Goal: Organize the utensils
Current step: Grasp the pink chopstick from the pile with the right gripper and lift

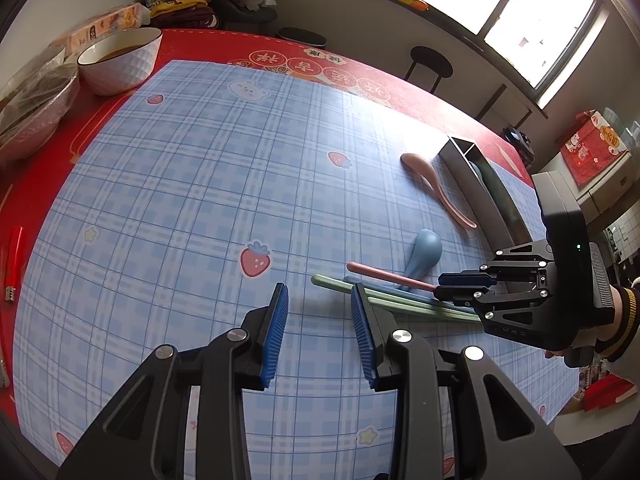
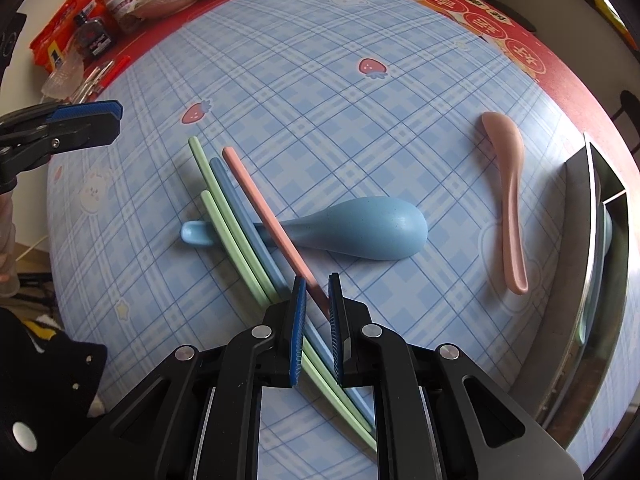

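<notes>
- The right gripper (image 2: 317,300) is pointed steeply down at the table; its blue pads are clenched on the near end of the pink chopstick (image 2: 266,218), which runs away to the far left.
- The left gripper (image 1: 320,312) is held released above the cloth, with nothing between its pads; the chopstick tips lie just to its right.
- Beside the pink chopstick, on its left, a blue chopstick (image 2: 240,216) and two green chopsticks (image 2: 218,200) are fanned out; their near ends pass beneath the right gripper.
- All four sticks are laid across the handle of the blue spoon (image 2: 360,232), which lies bowl-down, bowl to the right. The sticks are slim and matte.
- A pink spoon (image 2: 510,196) lies apart, further right, just beside the metal utensil tray (image 2: 600,280) at the table's right edge.
- The work surface is a blue plaid cloth (image 2: 320,100) over a red table cover (image 1: 224,44).
- At the far left, a white bowl (image 1: 120,60) and wrapped dishes are grouped, well apart from the utensils.
</notes>
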`<move>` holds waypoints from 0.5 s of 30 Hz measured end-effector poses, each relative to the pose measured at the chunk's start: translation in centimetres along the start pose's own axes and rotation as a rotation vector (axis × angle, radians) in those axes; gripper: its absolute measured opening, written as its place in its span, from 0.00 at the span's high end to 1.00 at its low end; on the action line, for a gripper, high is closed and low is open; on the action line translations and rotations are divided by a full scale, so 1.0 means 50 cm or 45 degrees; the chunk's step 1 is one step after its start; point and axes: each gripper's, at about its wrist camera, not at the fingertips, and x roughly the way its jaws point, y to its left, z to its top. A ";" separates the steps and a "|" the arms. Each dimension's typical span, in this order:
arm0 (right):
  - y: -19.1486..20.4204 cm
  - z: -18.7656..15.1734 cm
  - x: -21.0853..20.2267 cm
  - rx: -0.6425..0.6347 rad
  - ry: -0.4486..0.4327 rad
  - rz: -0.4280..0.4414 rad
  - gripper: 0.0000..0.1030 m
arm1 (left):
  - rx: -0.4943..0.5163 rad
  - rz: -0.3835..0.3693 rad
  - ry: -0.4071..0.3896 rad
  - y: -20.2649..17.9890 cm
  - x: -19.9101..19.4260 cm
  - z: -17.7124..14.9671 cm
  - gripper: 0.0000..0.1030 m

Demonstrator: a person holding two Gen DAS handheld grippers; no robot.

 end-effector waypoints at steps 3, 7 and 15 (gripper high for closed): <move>0.013 0.019 0.008 -0.013 0.009 0.011 0.89 | -0.004 -0.002 0.005 0.002 0.001 0.002 0.69; 0.019 0.031 0.013 -0.046 0.031 0.007 0.89 | 0.002 0.009 0.008 0.002 0.001 0.004 0.69; 0.019 0.026 0.018 -0.073 0.031 0.013 0.89 | -0.030 0.043 -0.009 0.017 -0.001 0.004 0.69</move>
